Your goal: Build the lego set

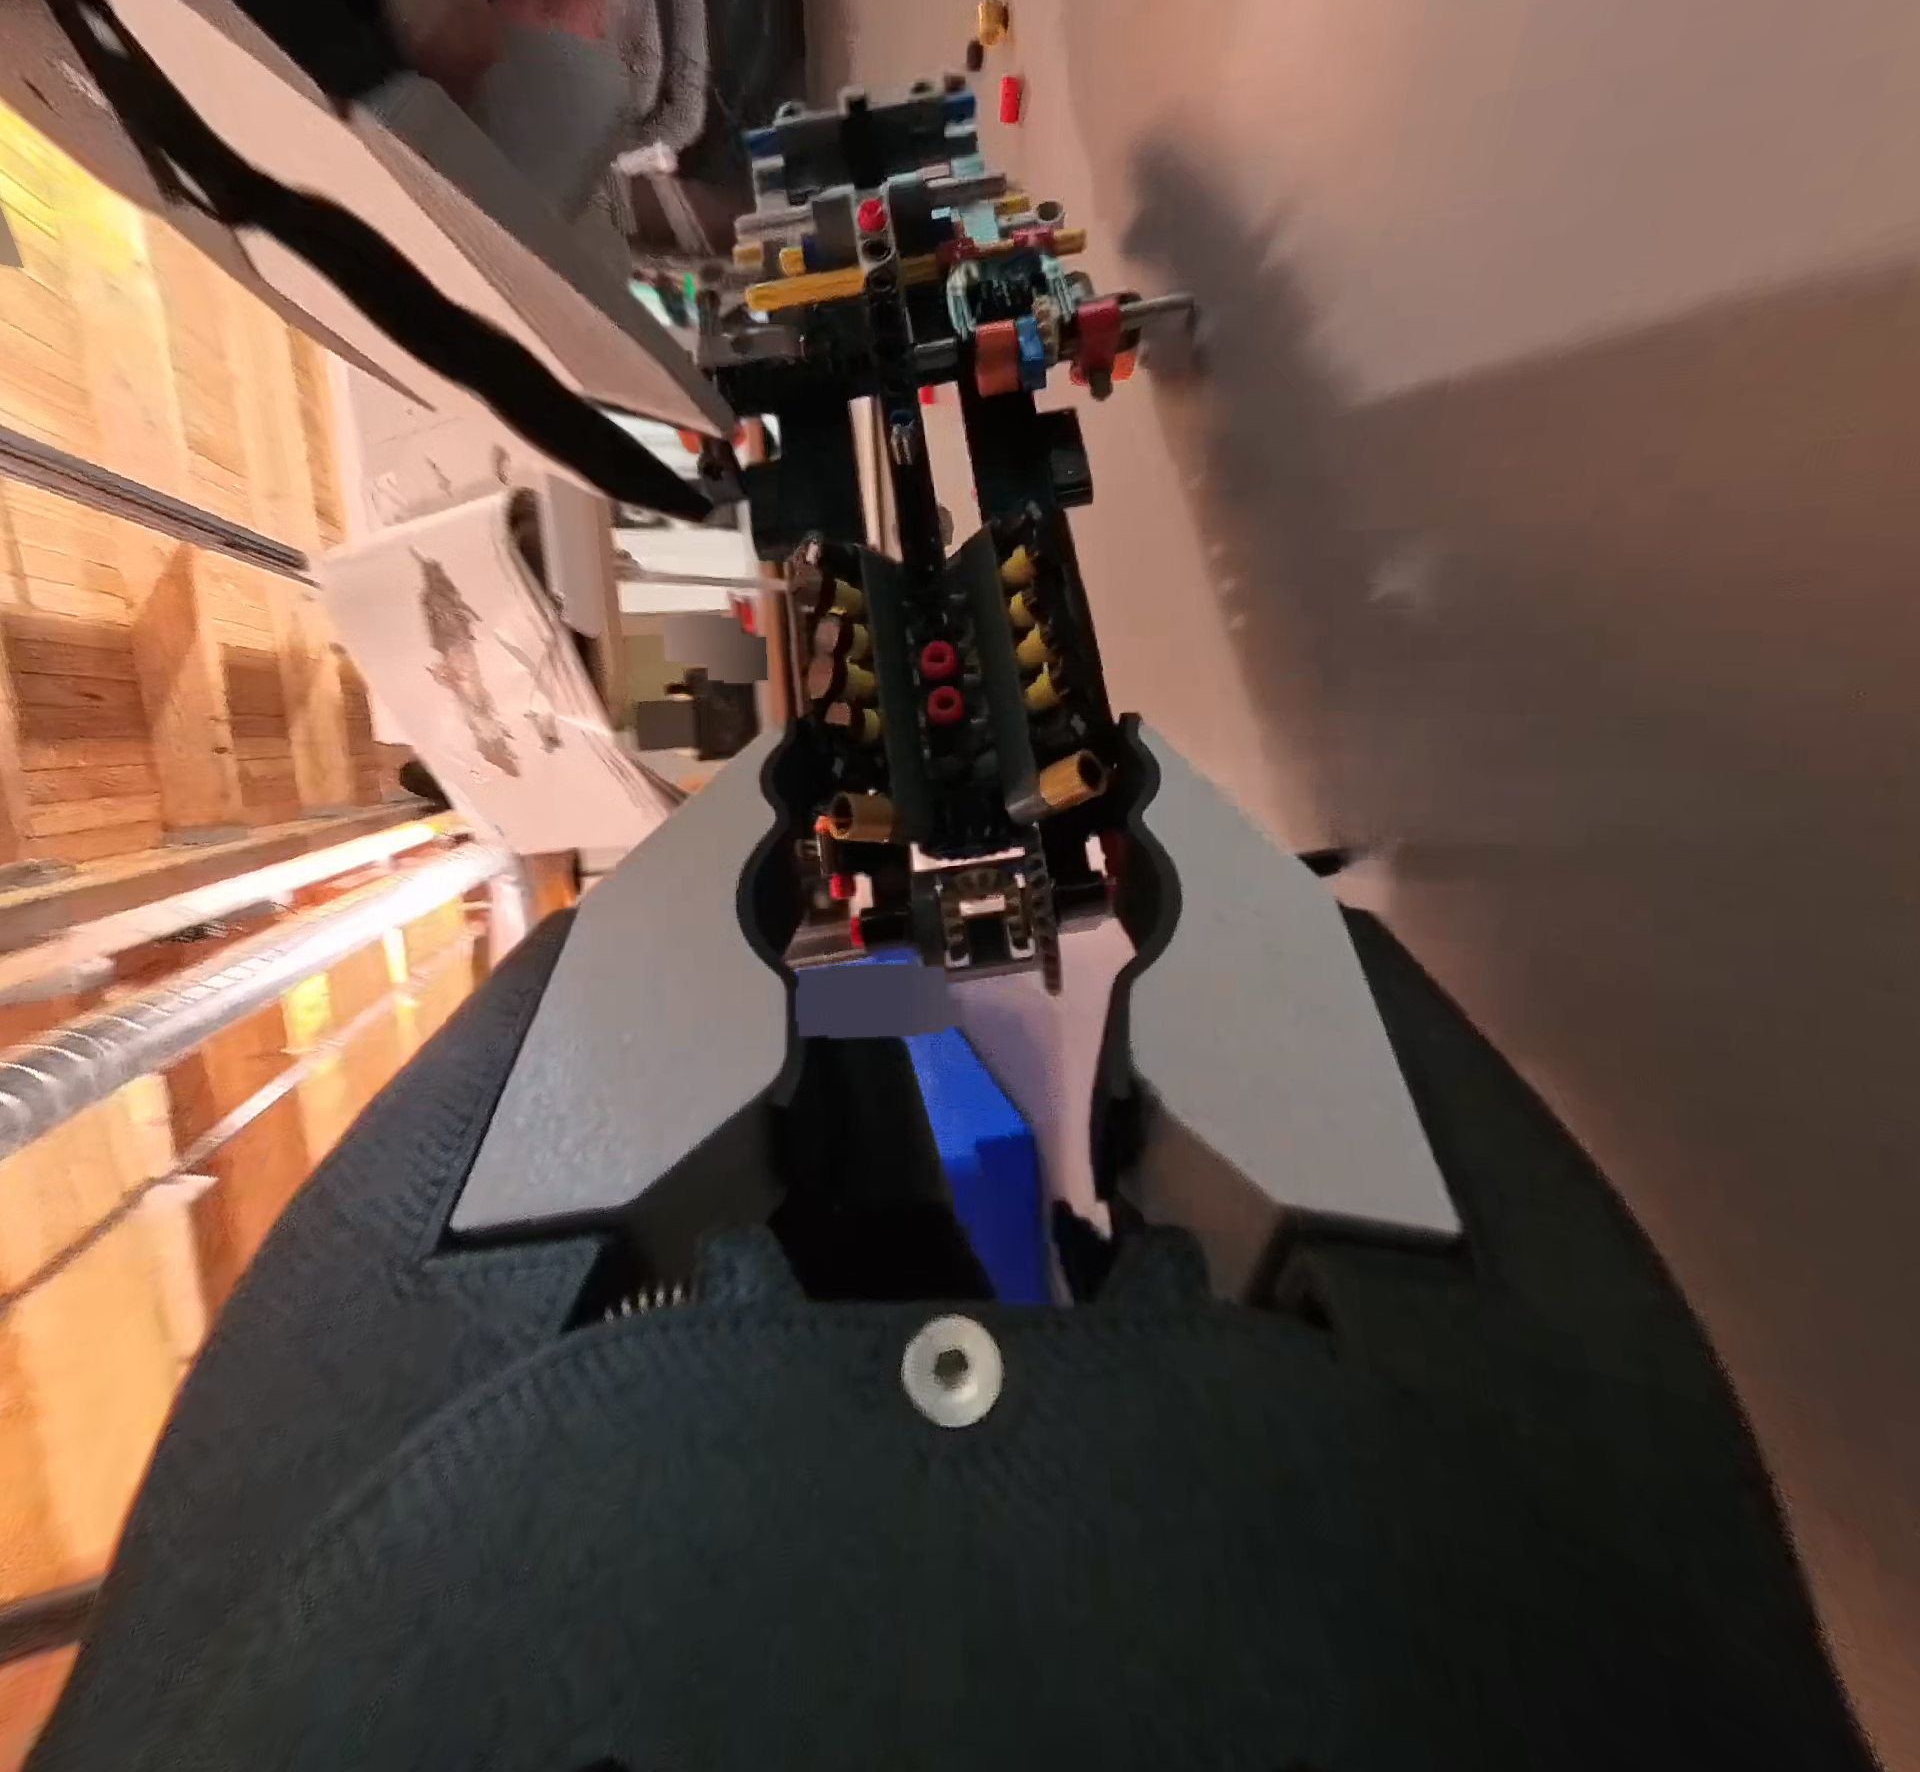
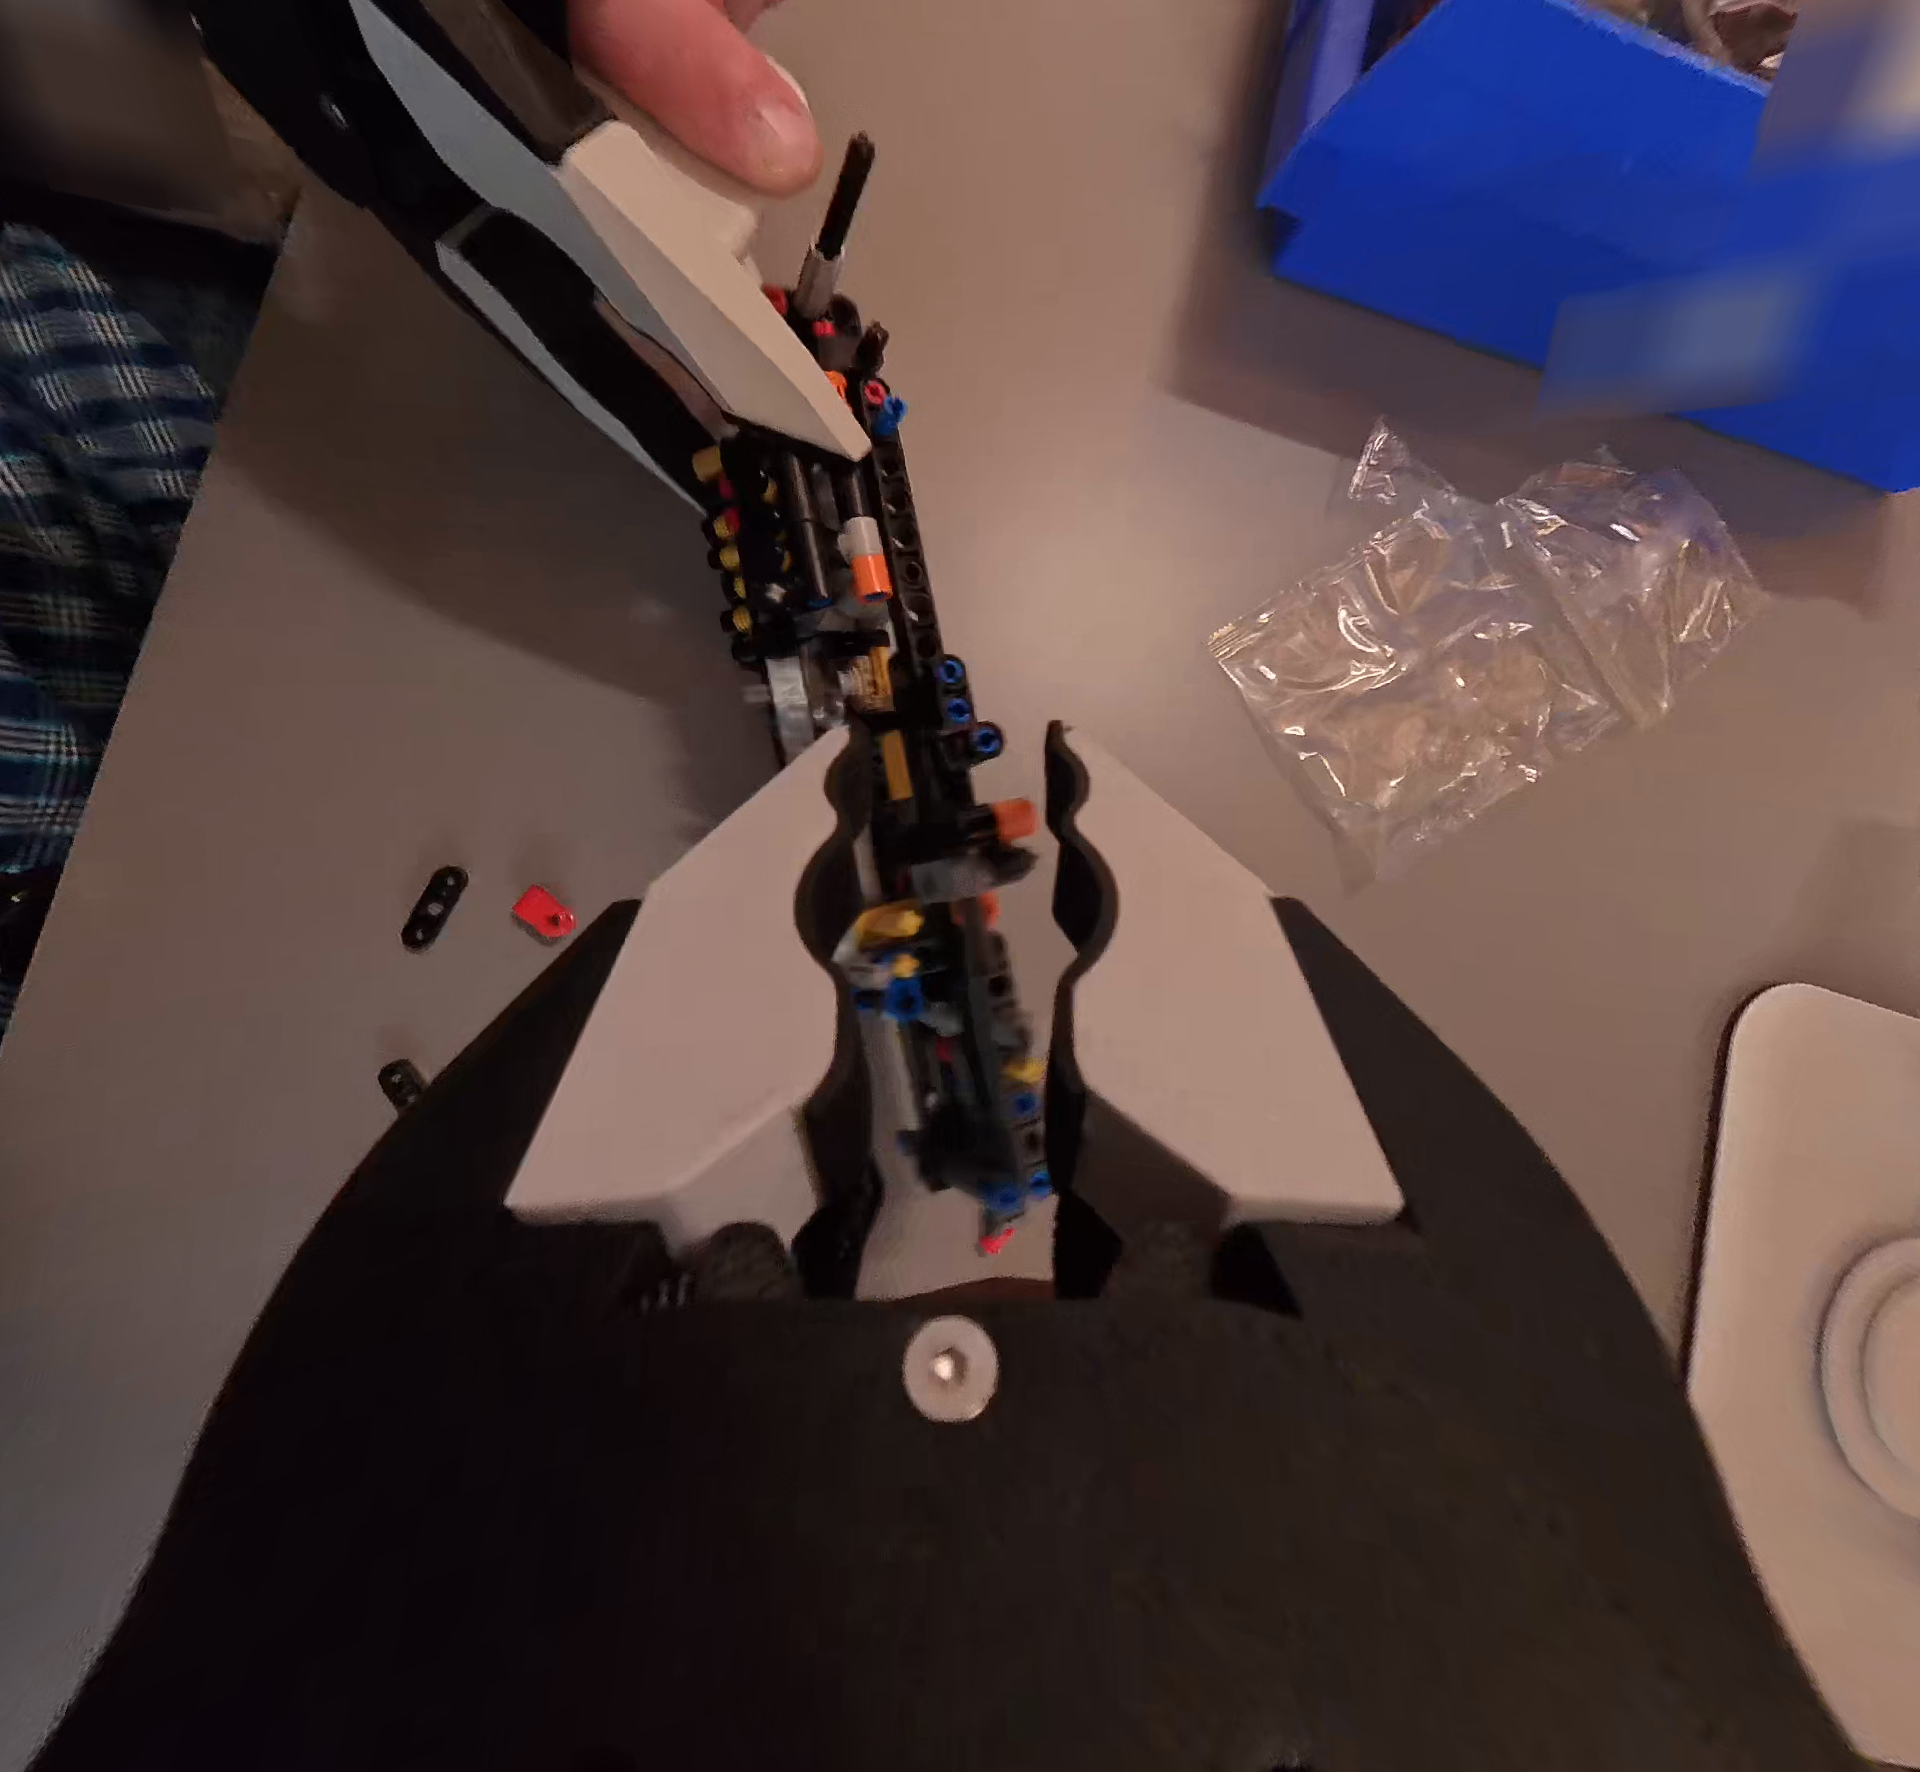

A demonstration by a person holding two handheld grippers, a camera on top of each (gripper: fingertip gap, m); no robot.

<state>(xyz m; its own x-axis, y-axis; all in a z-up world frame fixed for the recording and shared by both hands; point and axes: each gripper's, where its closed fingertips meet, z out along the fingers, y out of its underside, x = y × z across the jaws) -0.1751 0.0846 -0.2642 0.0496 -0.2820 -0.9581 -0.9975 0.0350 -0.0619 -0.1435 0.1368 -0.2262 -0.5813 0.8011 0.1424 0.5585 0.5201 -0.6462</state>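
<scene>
**Holding the half-built lego car between two grippers**

Gripping at both ends: the long lego car frame (image 2: 904, 642) is held up off the grey table (image 2: 416, 579), not resting on it. The left gripper (image 1: 961, 849) is clamped on the engine end, its pads pressed on the black side beams. The right gripper (image 2: 951, 943) surrounds the other end; the left finger touches the frame, but a gap shows at the right finger, so I cannot tell if it is actually gripping.

Handling, as judged: light, hard plastic, stiff along the beams, slippery on smooth faces. Fragile at the joints. The thin black rod (image 2: 840, 216) and the small pins stick out and would likely pop loose if squeezed or knocked.

Best hold: the solid black side beams, never the rod or gears.

Loose parts (image 2: 540, 912), plastic bags (image 2: 1455, 662) and a blue box (image 2: 1507, 195) lie nearby on the table.
</scene>
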